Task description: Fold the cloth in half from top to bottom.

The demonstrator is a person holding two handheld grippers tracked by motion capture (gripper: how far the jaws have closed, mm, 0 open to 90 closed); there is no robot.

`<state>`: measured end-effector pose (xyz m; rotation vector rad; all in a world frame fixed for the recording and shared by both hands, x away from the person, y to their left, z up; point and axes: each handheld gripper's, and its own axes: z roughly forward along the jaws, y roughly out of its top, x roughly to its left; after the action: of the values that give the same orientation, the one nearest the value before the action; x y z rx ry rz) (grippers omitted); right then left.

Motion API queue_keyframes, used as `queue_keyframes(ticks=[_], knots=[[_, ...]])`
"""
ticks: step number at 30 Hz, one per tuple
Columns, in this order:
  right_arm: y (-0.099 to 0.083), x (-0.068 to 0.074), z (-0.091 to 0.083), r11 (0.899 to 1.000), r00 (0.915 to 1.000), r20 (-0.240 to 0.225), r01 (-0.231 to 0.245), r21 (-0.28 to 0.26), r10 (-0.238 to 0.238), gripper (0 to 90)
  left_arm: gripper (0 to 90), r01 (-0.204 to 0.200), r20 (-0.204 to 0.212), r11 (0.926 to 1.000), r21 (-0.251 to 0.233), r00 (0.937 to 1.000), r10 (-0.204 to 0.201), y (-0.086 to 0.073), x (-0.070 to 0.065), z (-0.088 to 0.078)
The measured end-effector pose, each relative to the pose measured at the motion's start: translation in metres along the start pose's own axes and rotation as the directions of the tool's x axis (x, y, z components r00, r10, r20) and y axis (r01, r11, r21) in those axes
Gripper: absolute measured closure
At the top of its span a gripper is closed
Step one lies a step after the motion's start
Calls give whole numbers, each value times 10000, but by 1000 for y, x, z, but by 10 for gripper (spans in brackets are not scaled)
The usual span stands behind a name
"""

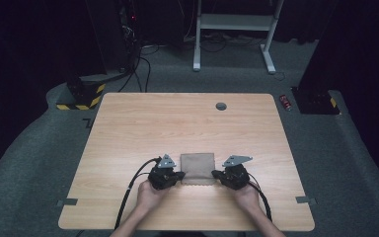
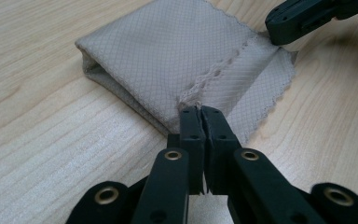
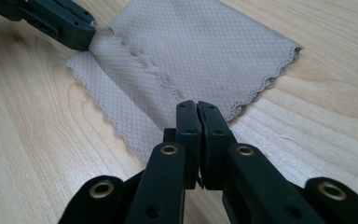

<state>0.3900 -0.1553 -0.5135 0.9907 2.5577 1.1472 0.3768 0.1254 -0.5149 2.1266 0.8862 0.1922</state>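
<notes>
Woodgrain table point(image 1: 128, 128), folded scallop-edged waffle cloth point(image 1: 197, 166)

No words, labels, brand names or numbers could be read anywhere. The one sign-like marking was the yellow-and-black hazard striping point(image 1: 79, 105) on a dark block on the grey floor, just beyond the far left corner of the light wooden table point(image 1: 143, 128). A dark mark on the floor beside that corner was too small to make out, and a small red object point(image 1: 285, 102) on the floor past the far right corner carried nothing legible.
</notes>
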Motion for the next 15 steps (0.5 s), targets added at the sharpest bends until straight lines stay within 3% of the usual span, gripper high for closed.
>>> queue_keyframes(ticks=[4, 8, 10, 15], knots=[[0, -1, 0, 9999, 9999, -43, -126, -32, 126, 811, 793, 107, -60, 9999, -45, 9999, -107, 0, 2, -3], [3, -1, -4, 9995, 9997, -47, -228, -225, 227, 783, 722, 376, -223, 9979, -536, 9990, -389, 4, 4, -11], [11, 0, -10, 9983, 9999, 28, -133, -568, 135, 779, 702, 411, -353, 9963, -756, 9984, -438, 9, 6, -15], [26, 3, -8, 9981, 9997, 226, 81, -612, -67, 780, 688, 362, -580, 9959, -831, 9975, -411, 21, 5, -12]])
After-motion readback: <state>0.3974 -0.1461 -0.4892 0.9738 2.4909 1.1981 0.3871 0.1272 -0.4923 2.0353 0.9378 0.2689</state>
